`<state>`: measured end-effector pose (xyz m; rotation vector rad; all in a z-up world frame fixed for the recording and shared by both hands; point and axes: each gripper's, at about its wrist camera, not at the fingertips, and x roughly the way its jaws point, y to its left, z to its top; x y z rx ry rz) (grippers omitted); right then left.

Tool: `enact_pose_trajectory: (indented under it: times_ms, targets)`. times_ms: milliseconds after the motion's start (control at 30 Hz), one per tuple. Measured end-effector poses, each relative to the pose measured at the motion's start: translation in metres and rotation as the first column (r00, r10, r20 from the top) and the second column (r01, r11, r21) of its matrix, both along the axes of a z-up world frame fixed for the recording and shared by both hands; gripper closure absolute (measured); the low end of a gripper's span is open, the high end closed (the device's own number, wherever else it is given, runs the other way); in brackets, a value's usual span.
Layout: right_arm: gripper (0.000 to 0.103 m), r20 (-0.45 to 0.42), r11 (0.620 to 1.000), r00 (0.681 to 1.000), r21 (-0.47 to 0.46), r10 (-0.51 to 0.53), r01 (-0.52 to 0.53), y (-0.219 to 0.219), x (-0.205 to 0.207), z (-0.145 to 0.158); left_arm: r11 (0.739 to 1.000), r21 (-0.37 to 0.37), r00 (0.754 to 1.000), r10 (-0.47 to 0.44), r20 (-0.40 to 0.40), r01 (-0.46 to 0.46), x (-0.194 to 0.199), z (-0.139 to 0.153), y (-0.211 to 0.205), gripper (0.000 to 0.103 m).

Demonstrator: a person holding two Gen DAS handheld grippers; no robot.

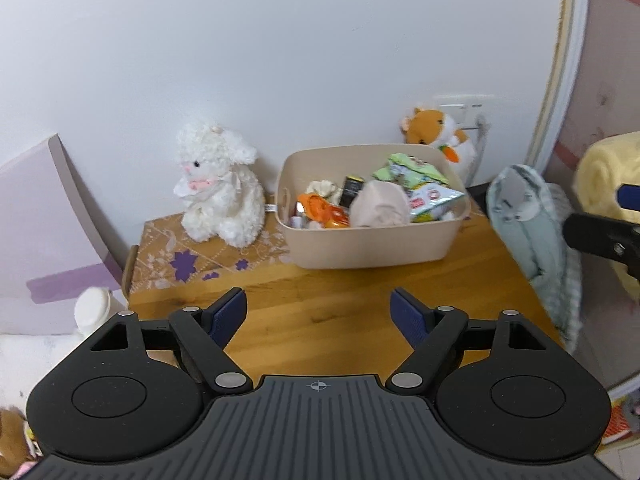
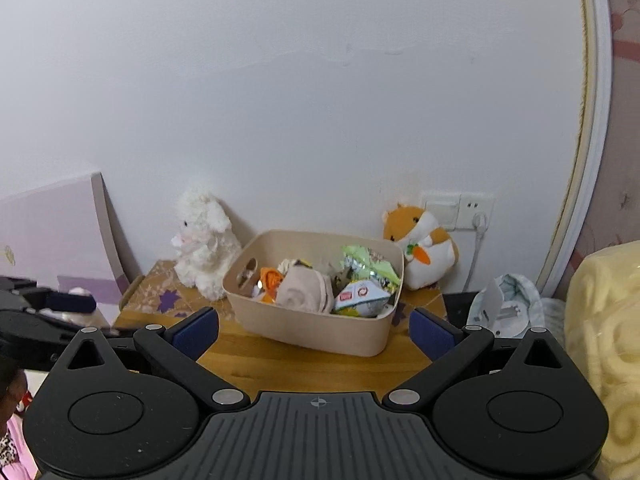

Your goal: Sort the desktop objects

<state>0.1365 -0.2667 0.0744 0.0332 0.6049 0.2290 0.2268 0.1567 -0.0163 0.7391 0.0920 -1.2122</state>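
A beige plastic bin (image 1: 372,246) (image 2: 320,334) stands at the back of the wooden desk (image 1: 328,312). It holds several items: snack packets (image 1: 424,196) (image 2: 362,296), a rolled beige cloth (image 1: 380,204) (image 2: 304,290), an orange toy (image 1: 324,210) and a small dark box (image 1: 351,190). My left gripper (image 1: 318,310) is open and empty above the bare desk in front of the bin. My right gripper (image 2: 314,330) is open and empty, with the bin showing between its fingers. Part of the right gripper shows at the right edge of the left wrist view (image 1: 604,236).
A white plush lamb (image 1: 218,192) (image 2: 202,242) sits left of the bin on a patterned cloth (image 1: 180,256). An orange hamster plush (image 1: 440,132) (image 2: 422,244) sits behind the bin by a wall socket (image 2: 460,210). A pale folded bag (image 1: 532,224) and a yellow blanket (image 2: 604,340) lie at the right.
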Motion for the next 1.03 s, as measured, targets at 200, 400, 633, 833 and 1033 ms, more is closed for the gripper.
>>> enact_pose_trajectory:
  times_ms: [200,400,633,833,1033]
  targets:
    - [0.0,0.008,1.0,1.0,-0.03,0.001,-0.001,0.001,-0.031,0.006,1.0,-0.006,1.0,0.009,-0.003,-0.009,-0.008,-0.003,0.043,0.022]
    - [0.0,0.008,0.999,1.0,-0.042,0.012,-0.012,0.002,-0.064,0.014,0.999,-0.006,0.999,0.038,-0.01,-0.038,-0.009,-0.002,0.085,0.022]
    - [0.0,0.007,0.998,0.999,-0.05,0.045,-0.045,0.011,-0.099,0.021,0.998,0.01,0.998,0.055,-0.04,-0.054,-0.007,0.001,0.127,0.021]
    - [0.0,-0.024,0.997,0.999,-0.065,0.035,-0.037,0.01,-0.117,0.028,0.996,0.026,0.994,0.088,-0.064,-0.086,0.006,0.004,0.154,0.021]
    - [0.0,-0.044,0.996,0.998,-0.084,0.038,-0.042,0.015,-0.121,0.033,0.993,0.013,0.989,0.122,-0.077,-0.122,0.02,0.012,0.168,0.021]
